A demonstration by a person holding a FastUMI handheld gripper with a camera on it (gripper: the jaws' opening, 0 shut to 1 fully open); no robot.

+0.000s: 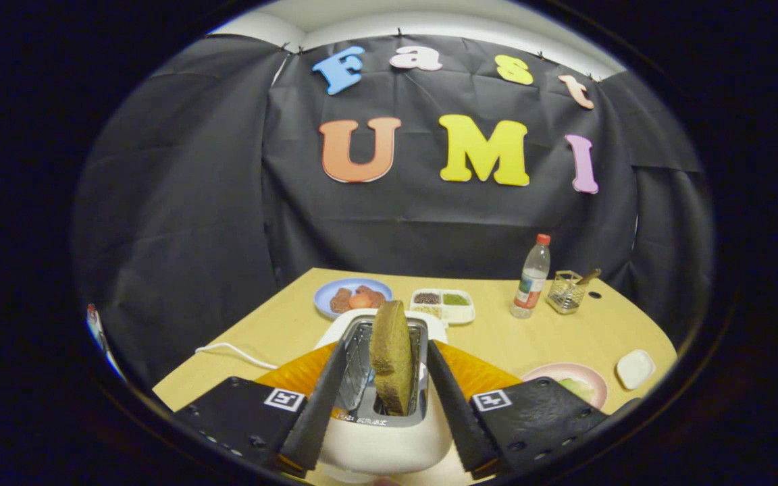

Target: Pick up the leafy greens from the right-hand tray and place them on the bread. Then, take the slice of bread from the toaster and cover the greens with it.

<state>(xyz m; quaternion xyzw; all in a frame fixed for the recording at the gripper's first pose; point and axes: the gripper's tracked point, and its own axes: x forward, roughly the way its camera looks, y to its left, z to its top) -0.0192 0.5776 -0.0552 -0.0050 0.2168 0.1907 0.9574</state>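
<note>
- The tongs (383,395) are spread wide and grasp nothing; their two fingers (321,405) stand on either side of the toaster's slot, apart from the bread.
- Between the fingers a slice of bread (390,354) stands upright on edge in the slot of the white toaster (379,442), its upper half rising above the slot.
- An orange tray (477,371) lies under the toaster and shows on both sides of it, behind the fingers.
- A white cord (230,351) runs over the tabletop (510,337) to the left of the toaster.
- To the right, beside the right finger's mount, a pink plate (575,378) holds pale leafy greens (579,388); a small white dish (635,368) lies just beyond it.
- Beyond the toaster sit a blue plate (335,291) with brownish and orange food, and a white compartment tray (443,307) with small grains.
- Farther right stand a clear bottle with a red cap (532,278) and a wire holder (566,291).
</note>
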